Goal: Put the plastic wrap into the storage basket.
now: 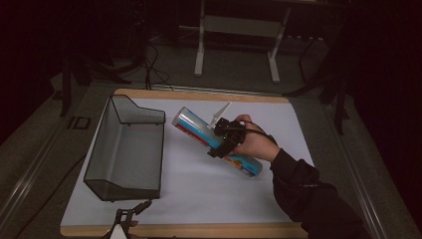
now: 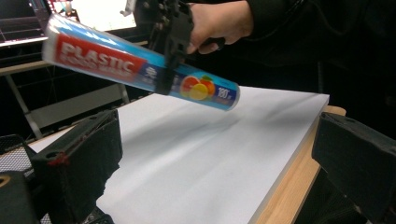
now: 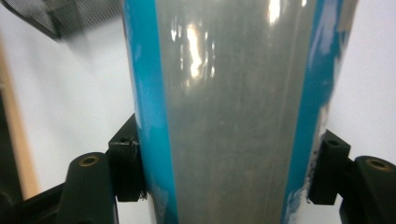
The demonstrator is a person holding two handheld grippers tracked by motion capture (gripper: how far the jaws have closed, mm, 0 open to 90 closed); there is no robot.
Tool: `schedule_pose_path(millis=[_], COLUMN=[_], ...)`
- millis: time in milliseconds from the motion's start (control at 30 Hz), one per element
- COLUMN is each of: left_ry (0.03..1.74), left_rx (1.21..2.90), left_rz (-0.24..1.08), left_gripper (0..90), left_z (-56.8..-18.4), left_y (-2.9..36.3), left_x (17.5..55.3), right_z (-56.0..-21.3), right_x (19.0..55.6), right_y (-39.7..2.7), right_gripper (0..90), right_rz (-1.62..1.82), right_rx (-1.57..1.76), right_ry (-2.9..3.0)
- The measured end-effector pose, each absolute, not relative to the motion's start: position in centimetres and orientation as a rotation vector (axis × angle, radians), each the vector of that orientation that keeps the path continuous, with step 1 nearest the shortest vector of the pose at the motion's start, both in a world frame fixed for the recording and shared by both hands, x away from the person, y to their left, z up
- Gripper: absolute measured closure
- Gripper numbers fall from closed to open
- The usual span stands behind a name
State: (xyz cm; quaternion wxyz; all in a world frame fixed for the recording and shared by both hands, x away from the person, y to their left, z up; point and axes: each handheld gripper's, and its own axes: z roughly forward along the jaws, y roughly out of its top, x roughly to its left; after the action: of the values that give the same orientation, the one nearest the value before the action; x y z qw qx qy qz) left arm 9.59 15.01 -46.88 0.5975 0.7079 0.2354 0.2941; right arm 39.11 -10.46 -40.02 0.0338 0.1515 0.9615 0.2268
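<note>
A long blue roll of plastic wrap [image 1: 214, 141] [image 2: 135, 70] [image 3: 229, 112] hangs in the air above the white table mat [image 1: 199, 184], tilted from upper left to lower right. My right gripper [image 1: 221, 144] [image 2: 163, 79] [image 3: 224, 172] is shut on its middle, one black pad against each side. A hand in a dark sleeve holds that gripper. My left gripper [image 1: 130, 215] [image 2: 215, 158] rests low at the table's front edge, jaws wide apart with nothing between them.
A black wire-mesh basket [image 1: 127, 149] stands on the left part of the mat, open side up. The table's wooden edge [image 1: 199, 230] runs along the front. White table legs [image 1: 199, 50] and cables lie on the floor beyond.
</note>
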Motion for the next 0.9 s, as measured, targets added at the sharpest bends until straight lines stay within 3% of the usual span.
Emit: schedule_pose_path(millis=[533, 900], left_ry=[0.532, 0.536], left_rx=[1.646, 1.638], left_rz=[0.674, 0.673], left_gripper=[2.6, 2.6], left_z=[-46.8, -46.8], left_y=[14.9, 15.1], left_x=[9.7, 9.7], right_z=[-36.9, -35.2], right_x=[40.2, 39.9], right_y=[-6.4, -1.9], right_gripper=[31.6, 31.6], right_rz=[1.234, 1.381], right_rx=[0.752, 0.837], right_ry=[2.866, 2.775])
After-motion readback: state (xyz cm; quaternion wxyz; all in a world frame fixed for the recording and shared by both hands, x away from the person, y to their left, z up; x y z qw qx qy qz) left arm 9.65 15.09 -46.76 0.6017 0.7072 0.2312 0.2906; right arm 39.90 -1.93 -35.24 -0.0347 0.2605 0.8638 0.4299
